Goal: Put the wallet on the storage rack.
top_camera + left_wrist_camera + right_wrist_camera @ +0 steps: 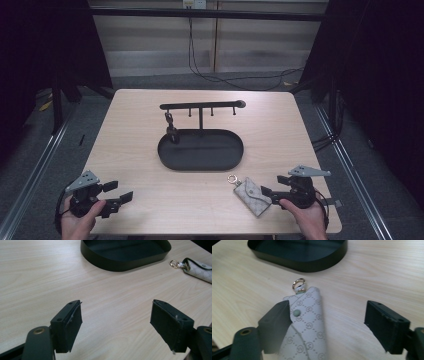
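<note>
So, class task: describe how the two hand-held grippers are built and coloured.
Both the left gripper and right gripper are matte black, each topped by a grey three-cornered plate. Their fingers are flat, rectangular black blocks with screw holes. A thin black cable trails from each. No sleeves show.

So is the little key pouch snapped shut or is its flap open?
Shut. In the right gripper view the key pouch's flap lies folded flat across the front, with its round snap sitting pressed down on it. The gold ring pokes out the top.

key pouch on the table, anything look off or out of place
Mildly: the key pouch lies flat and askew on the table, outside the black tray, between the right tongs' open jaws. The rack above the tray has free hooks.
</note>
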A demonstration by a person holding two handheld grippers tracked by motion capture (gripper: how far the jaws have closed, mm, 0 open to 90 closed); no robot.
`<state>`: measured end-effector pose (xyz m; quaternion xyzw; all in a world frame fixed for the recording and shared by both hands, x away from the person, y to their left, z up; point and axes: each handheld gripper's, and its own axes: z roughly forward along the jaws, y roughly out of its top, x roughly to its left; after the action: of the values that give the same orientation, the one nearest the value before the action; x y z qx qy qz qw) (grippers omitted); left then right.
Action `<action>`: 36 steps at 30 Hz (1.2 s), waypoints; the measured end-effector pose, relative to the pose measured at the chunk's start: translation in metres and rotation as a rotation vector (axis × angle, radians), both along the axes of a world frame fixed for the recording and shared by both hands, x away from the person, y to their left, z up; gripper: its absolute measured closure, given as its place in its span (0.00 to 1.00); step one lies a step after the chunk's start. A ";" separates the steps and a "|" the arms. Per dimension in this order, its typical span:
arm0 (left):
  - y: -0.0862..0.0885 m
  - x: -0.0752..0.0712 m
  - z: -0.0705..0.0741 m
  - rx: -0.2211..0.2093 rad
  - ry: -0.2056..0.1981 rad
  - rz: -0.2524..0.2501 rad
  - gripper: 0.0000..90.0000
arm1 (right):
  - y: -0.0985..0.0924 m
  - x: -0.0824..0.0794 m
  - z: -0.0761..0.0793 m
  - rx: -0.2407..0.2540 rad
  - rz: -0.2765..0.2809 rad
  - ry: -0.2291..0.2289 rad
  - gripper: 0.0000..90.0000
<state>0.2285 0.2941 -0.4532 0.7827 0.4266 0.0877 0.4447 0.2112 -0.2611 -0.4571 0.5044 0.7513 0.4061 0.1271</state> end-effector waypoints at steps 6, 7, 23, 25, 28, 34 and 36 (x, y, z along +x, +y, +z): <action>-0.004 -0.004 -0.003 0.005 0.013 -0.028 0.28 | 0.010 0.005 0.006 -0.015 0.061 0.043 0.24; -0.006 -0.004 -0.004 0.012 0.014 -0.037 0.28 | 0.012 0.005 0.008 -0.019 0.069 0.049 0.25; -0.014 -0.008 0.002 0.026 -0.017 -0.087 0.27 | 0.035 0.025 0.018 -0.102 0.118 0.147 0.26; -0.012 -0.008 0.002 0.026 -0.013 -0.089 0.27 | 0.039 0.028 0.019 -0.121 0.124 0.154 0.27; -0.012 -0.008 0.003 0.020 -0.014 -0.083 0.27 | 0.045 0.033 0.019 -0.127 0.164 0.184 0.30; -0.012 -0.006 0.004 0.002 -0.028 -0.098 0.26 | 0.059 0.044 0.018 -0.175 0.203 0.259 0.30; -0.012 -0.007 0.004 -0.004 -0.027 -0.100 0.26 | 0.062 0.048 0.016 -0.199 0.211 0.288 0.30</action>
<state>0.2220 0.2823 -0.4493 0.8010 0.3811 0.0749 0.4557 0.2595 -0.1987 -0.4409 0.4608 0.8467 0.2648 0.0245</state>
